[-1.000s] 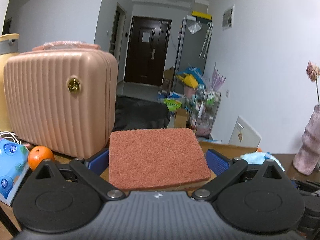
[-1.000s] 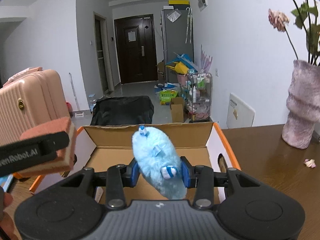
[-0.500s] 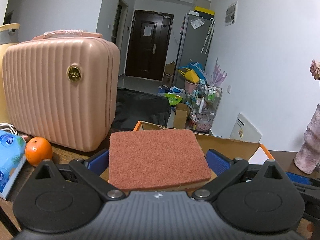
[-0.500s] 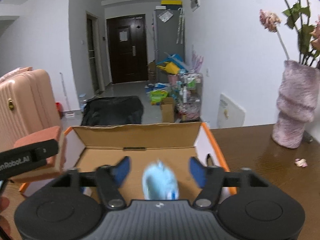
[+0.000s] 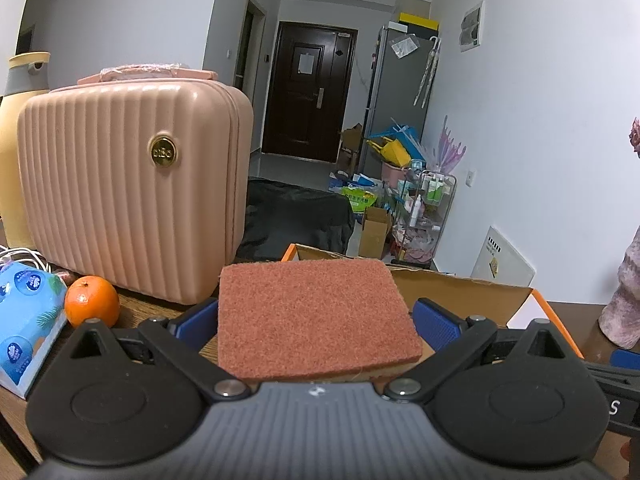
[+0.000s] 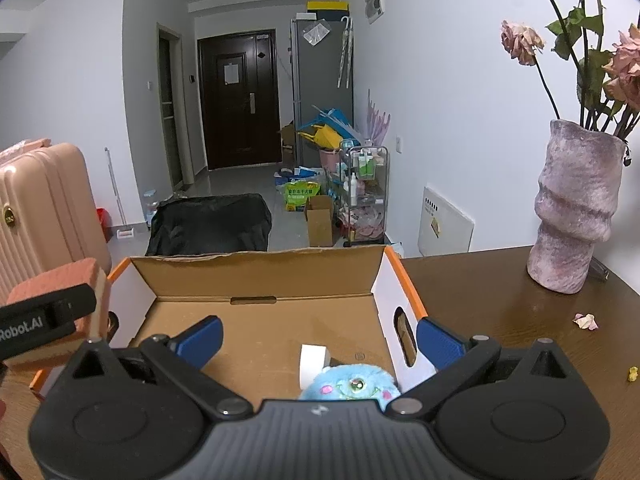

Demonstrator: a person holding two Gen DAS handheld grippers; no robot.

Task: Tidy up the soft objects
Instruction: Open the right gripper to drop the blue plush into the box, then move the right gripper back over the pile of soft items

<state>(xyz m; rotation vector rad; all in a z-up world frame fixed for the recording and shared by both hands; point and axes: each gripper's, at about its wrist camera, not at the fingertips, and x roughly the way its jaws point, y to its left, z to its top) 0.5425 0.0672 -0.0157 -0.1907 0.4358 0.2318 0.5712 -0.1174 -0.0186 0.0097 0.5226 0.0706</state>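
Sponge (image 5: 316,316) clamped flat in left gripper (image 5: 316,322), box (image 6: 264,276) just beyond to its right; right gripper (image 6: 318,340), jaws just opened wide, above dropped plush toy (image 6: 350,386).

A dark brown wooden table (image 6: 500,304) carries everything. An open cardboard box (image 6: 260,276) with orange edges sits on it, near the middle. To the box's right stands a mauve vase (image 6: 576,208), upright, with a fallen petal (image 6: 586,321) and a small yellow scrap (image 6: 633,374) nearby on the wood. On the left stand a pink ribbed suitcase (image 5: 132,192), an orange (image 5: 92,301) just beside it, and a blue tissue pack (image 5: 26,320).
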